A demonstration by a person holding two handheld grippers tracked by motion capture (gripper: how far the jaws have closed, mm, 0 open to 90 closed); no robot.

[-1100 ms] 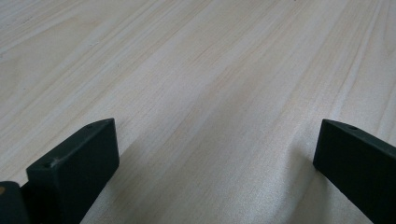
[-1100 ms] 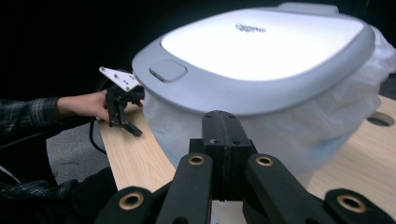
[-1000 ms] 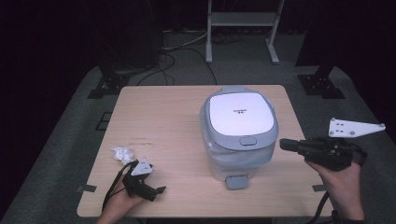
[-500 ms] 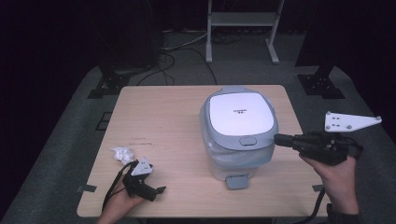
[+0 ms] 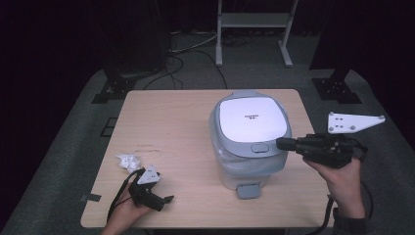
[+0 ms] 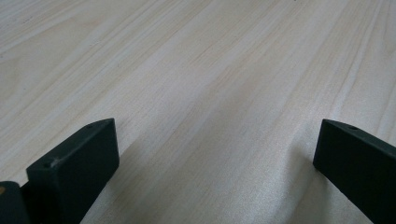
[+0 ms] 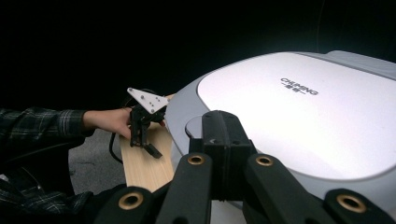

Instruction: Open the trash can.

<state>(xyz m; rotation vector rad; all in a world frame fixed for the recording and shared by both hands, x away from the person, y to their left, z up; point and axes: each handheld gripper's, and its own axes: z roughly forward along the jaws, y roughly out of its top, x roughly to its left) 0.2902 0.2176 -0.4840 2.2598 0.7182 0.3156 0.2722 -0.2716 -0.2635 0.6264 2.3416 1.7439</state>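
Right hand-held gripper is up at the front edge of the bin lid, jaws pressed together with nothing between them, tips level with the rim and pointing across at it. In the right gripper view the closed tips sit just short of the round grey button at the lid's front lip, so this looks like the press-to-open step: a poke with shut jaws, not a grasp. Touching or a hair apart? Cannot tell from here.

The bin itself, grey body with a white lid, stands on the right half of the table, lid down, a liner showing under the rim and a foot pedal at its base toward the person.

Over to the left hand-held gripper: low at the near left table edge, jaws spread wide over bare wood, holding nothing. Just beside it lies a crumpled white paper wad, well apart from the bin.

Next call, I'd say: a short, firm push on that button, square on, then clear away so the lid can spring up; the wad is likely what goes in.
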